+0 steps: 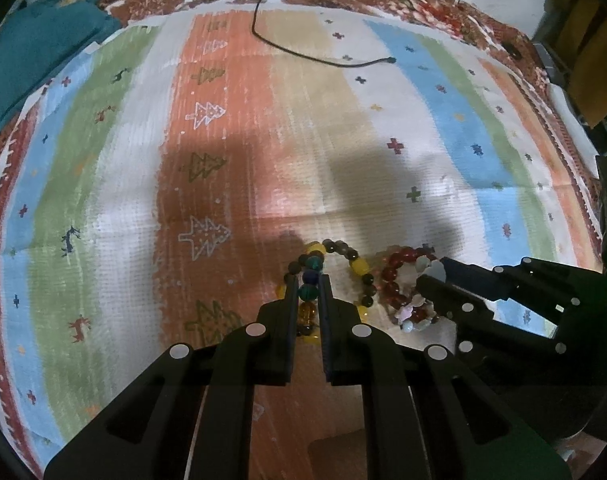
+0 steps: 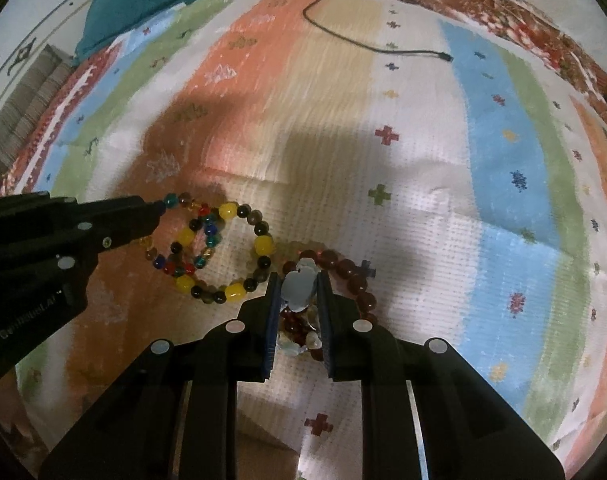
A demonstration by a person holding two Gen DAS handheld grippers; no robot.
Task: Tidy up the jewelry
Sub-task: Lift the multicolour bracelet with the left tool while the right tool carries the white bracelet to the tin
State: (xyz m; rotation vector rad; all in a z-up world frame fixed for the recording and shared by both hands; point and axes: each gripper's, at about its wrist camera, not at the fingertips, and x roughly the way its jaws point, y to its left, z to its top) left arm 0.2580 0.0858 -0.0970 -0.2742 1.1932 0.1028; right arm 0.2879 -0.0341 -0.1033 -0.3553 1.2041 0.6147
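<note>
Both grippers down on rug, near centre. L gripper nearly closed on multicolour bead bracelet, lying inside yellow/black bracelet. R gripper pinching pale shell bracelet atop dark red bracelet, just right.

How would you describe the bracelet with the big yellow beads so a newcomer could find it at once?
On the striped mat, find the bead cluster at its near middle. The yellow-and-dark bracelet lies between the multicolored glass bracelet and the dark red bracelet; only it alternates large yellow beads with dark ones.
</note>
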